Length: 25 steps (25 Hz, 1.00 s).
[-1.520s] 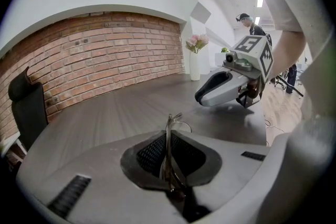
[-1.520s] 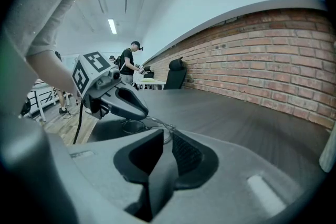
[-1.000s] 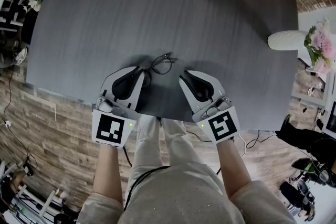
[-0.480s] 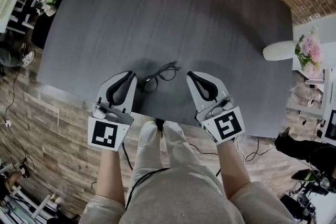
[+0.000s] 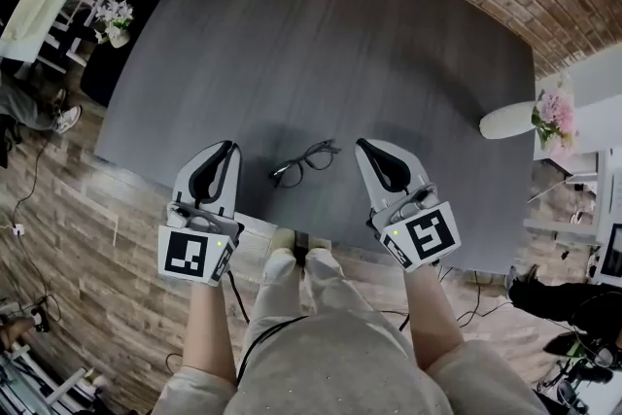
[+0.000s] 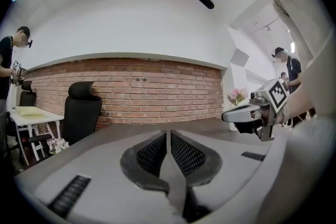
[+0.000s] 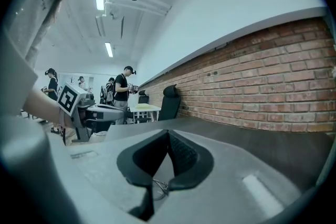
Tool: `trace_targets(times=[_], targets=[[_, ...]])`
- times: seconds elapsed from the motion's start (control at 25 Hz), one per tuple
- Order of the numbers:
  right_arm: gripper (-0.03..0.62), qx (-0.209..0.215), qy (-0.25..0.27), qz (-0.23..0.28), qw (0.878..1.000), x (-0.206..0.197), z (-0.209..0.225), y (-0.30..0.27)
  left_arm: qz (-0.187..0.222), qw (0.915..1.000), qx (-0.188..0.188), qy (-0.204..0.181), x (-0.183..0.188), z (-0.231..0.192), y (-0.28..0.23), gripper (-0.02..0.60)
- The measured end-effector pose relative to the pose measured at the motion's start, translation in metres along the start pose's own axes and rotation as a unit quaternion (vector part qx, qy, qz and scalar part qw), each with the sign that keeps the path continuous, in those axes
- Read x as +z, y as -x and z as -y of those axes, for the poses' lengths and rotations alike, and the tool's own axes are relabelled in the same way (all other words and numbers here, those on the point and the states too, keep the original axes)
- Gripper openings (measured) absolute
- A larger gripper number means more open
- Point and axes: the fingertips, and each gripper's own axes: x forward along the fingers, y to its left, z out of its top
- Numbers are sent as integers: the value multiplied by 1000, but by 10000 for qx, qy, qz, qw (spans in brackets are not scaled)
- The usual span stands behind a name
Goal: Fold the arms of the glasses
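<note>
A pair of dark-framed glasses (image 5: 303, 162) lies on the dark grey table (image 5: 321, 44) near its front edge, between my two grippers and touched by neither. How its arms lie is too small to tell. My left gripper (image 5: 230, 147) hovers to the left of the glasses with its jaws closed together and nothing in them; the left gripper view shows the pads (image 6: 157, 152) meeting. My right gripper (image 5: 362, 145) hovers to the right, also shut and empty, its pads (image 7: 181, 152) pressed together. Neither gripper view shows the glasses.
A white vase (image 5: 510, 120) with pink flowers (image 5: 552, 112) stands at the table's right edge. The front edge (image 5: 292, 226) runs just under my hands. A black chair (image 6: 84, 107) and brick wall (image 6: 157, 92) lie beyond the table. People stand in the background (image 7: 123, 89).
Both grippers have lifted and drawn back from the glasses, the left one coming off the frame's left end. The glasses stay on the table.
</note>
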Motion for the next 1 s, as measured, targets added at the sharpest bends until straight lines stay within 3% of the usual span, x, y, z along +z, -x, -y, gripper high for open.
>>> trace_targets(times=[0.48, 1.0], targets=[[2, 88, 68, 304, 9995, 48, 0, 4, 369, 9988, 331, -52, 48, -13, 18, 23], [2, 1, 186, 545, 9983, 87, 6, 16, 707, 9966, 416, -67, 85, -9, 26, 23]])
